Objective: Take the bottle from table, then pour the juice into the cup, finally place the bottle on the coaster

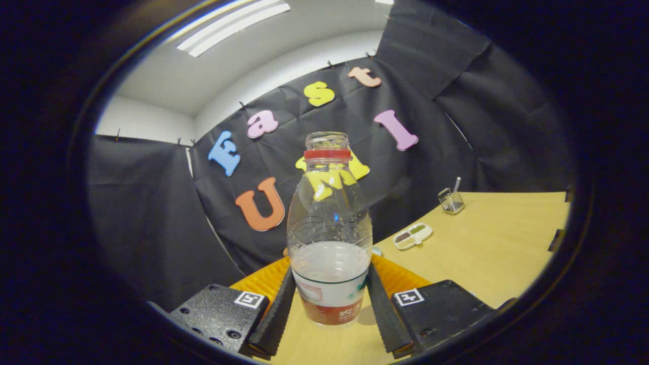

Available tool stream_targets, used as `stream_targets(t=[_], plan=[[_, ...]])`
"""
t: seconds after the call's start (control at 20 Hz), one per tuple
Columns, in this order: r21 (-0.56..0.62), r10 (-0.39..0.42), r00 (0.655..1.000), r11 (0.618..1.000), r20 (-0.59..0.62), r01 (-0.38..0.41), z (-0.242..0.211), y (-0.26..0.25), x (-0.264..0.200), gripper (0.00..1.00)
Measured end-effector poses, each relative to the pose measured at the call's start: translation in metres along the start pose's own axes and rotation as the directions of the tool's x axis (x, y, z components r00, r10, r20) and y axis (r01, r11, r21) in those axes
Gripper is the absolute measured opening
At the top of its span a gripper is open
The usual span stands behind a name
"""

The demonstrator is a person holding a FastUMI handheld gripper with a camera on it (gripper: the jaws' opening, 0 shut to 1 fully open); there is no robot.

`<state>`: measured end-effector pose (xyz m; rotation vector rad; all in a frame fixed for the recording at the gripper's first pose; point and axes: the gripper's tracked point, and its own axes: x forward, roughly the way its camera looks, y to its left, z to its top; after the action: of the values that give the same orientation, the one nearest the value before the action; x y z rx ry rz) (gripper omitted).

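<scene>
Bottle, thin, light, half-full and uncapped: likely crushable, so grip low. Gripper fingers press its labelled base at 3 and 9 o'clock.

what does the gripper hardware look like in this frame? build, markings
The gripper has two long fingers with ribbed, serrated inner faces. Each is mounted on a black textured block with visible screws, and each block carries a square black-and-white fiducial tag.

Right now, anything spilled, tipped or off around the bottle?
Nothing stands out. The bottle stands upright and uncapped on the table between the tool's fingers, pale juice inside, no spill visible. Whether both fingers press it is unclear.
</scene>
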<state>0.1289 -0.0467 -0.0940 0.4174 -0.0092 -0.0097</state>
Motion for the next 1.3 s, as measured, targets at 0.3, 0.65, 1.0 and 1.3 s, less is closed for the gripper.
stream_targets(t=[0.3,0.65,1.0,1.3], plan=[[-0.208,-0.077,0.994,0.974,0.076,0.091,-0.013,-0.013,0.024,0.78],[-0.409,-0.053,0.998,0.91,0.041,0.066,-0.061,-0.013,0.051,0.79],[-0.428,-0.086,0.996,0.901,-0.016,0.071,-0.107,-0.03,0.093,0.79],[-0.408,-0.096,0.99,0.912,-0.1,0.047,-0.149,-0.035,0.102,0.8]])
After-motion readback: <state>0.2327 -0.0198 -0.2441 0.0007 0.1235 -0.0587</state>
